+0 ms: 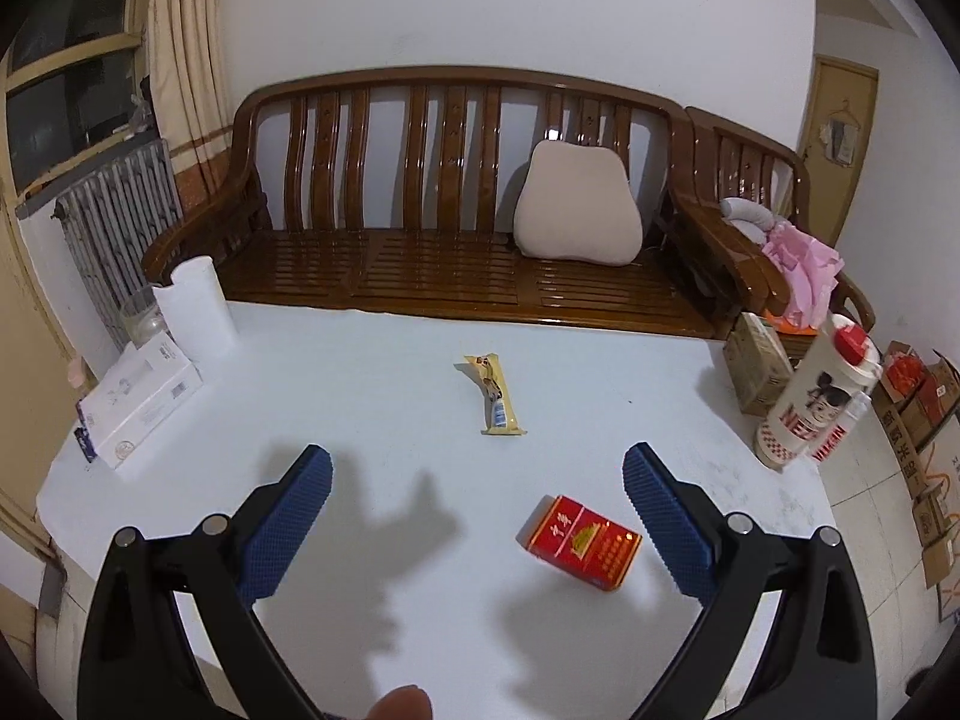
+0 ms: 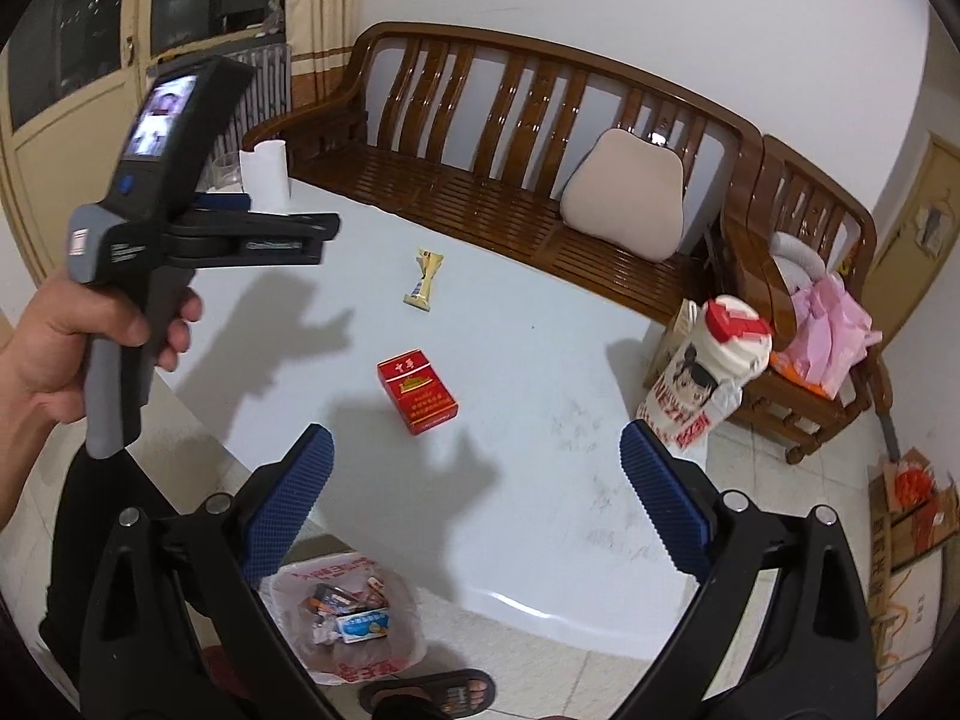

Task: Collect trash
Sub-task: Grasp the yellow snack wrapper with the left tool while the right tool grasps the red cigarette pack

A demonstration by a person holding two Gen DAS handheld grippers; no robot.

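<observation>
While hovering over the white table (image 1: 360, 360), left gripper (image 1: 477, 468) spread wide, nothing between the blue pads (image 1: 288, 534). Same for right gripper (image 2: 477, 450): jaws apart, empty, above the near table edge.

Red cigarette pack (image 1: 579, 540) flat on the table, just inside the left gripper's right finger, not touching it. From the right wrist view, same pack (image 2: 417, 390) near table centre, ahead of the right gripper and between its finger lines.

Yellow snack wrapper (image 1: 495, 396) further back toward the wooden bench (image 1: 456, 228), well apart from the pack. Also seen at (image 2: 426, 279).

Trash bag (image 2: 345, 618) on the floor below the near table edge, mouth open, wrappers and a small blue-and-white box inside. Partly hidden behind the right gripper's left finger.

Left gripper body seen from the right wrist view at (image 2: 258, 222), held in a hand (image 2: 78, 336), small screen lit on its back.

Table clutter: white box (image 1: 141, 402) and paper roll (image 1: 195, 306) at the left edge, white bottle with red cap (image 1: 816, 396) at the right edge. Beige cushion (image 1: 576, 210) upright on the bench. Sandalled foot (image 2: 432, 690) beside the bag.
</observation>
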